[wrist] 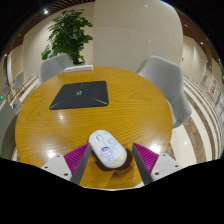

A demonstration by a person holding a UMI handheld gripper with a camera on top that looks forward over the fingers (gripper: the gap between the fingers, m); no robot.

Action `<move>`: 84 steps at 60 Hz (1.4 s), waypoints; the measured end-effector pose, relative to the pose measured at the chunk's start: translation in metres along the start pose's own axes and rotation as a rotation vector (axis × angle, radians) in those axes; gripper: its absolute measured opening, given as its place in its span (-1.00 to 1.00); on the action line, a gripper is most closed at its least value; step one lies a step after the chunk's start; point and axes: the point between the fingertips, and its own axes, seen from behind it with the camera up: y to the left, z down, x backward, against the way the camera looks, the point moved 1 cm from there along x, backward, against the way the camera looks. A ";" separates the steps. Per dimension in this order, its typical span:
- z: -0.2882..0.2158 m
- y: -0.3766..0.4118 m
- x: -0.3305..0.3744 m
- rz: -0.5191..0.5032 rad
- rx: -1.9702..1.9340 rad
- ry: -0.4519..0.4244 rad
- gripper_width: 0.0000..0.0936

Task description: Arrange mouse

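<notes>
the gripper [108,160] hangs low over the near edge of a round wooden table [60,125], its two fingers spread wide and released, each showing a magenta pad [76,155] on the inner face. a white mouse [107,148] lies flat on the tabletop between the fingers, angled a little, with a grey strip along its top where the wheel sits. there is a clear gap of bare wood between the mouse and the left pad, and another gap on the right side, so neither finger presses on it; the mouse rests on the table by its own weight.

farther across the table, to the left of centre, a dark closed laptop [80,94] lies flat, well apart from the mouse. bright spots of ceiling light reflect off the varnished wood near the mouse and near the table's near left edge.

around the far side of the table stand two pale grey chairs: one chair [55,67] at the far left, just behind the laptop, and a second chair [164,83] at the far right with its shell back turned toward the table. behind the left chair a leafy green plant [68,32] rises against a pale wall. slatted wooden panelling [213,90] shows at the far right of the room.
</notes>
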 end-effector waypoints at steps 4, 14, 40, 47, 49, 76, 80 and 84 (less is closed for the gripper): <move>-0.006 -0.002 -0.005 0.008 -0.009 -0.001 0.86; -0.015 -0.008 -0.016 0.022 -0.040 0.000 0.86; -0.020 -0.012 -0.023 0.088 -0.052 0.031 -0.03; -0.021 -0.009 -0.022 0.087 -0.029 0.032 -0.11; -0.021 -0.008 -0.022 0.088 -0.032 0.034 -0.11; -0.211 0.090 -0.038 -0.066 -0.030 -0.148 -0.12; -0.229 0.110 -0.064 -0.086 -0.021 -0.162 -0.12; -0.227 0.129 -0.091 -0.100 -0.014 -0.141 -0.12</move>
